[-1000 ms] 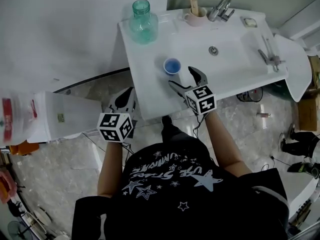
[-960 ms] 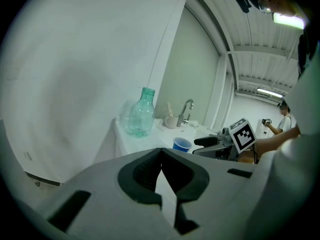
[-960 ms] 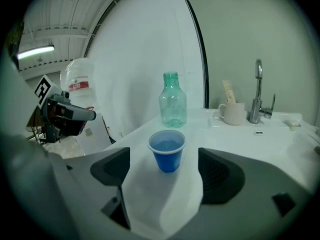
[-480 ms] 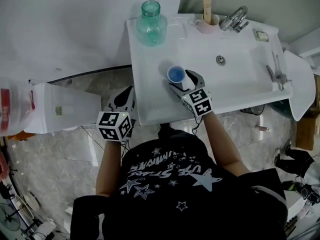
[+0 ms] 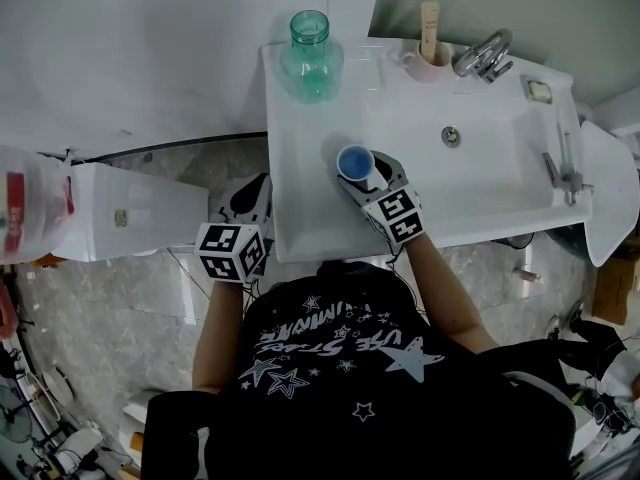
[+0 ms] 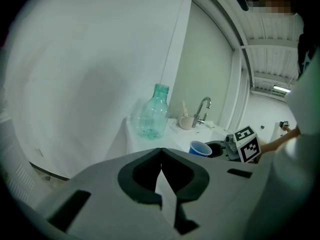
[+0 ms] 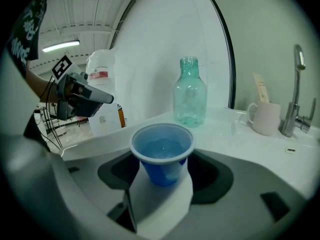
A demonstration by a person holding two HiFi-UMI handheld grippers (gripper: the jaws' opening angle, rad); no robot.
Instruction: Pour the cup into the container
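Note:
A blue cup (image 5: pixel 355 161) holding liquid stands on the white countertop (image 5: pixel 300 198), left of the basin. My right gripper (image 5: pixel 365 171) reaches in from the front. Its jaws have just been closing on the cup, and in the right gripper view the pads hug the cup (image 7: pixel 164 156) on both sides. The container, a green glass bottle (image 5: pixel 310 53), stands empty at the counter's far left corner and also shows beyond the cup (image 7: pixel 190 91). My left gripper (image 5: pixel 245 200) hangs off the counter's left front edge, shut and empty (image 6: pixel 160 151).
A basin (image 5: pixel 470 158) with a tap (image 5: pixel 482 53) fills the counter's right side. A pink mug (image 5: pixel 428 60) with a stick in it stands by the tap. A white plastic jug (image 5: pixel 30 218) and a white box (image 5: pixel 140 223) sit at the left, lower down.
My right gripper has moved forward to the blue cup and its jaws have closed around it. The left gripper has shifted only slightly.

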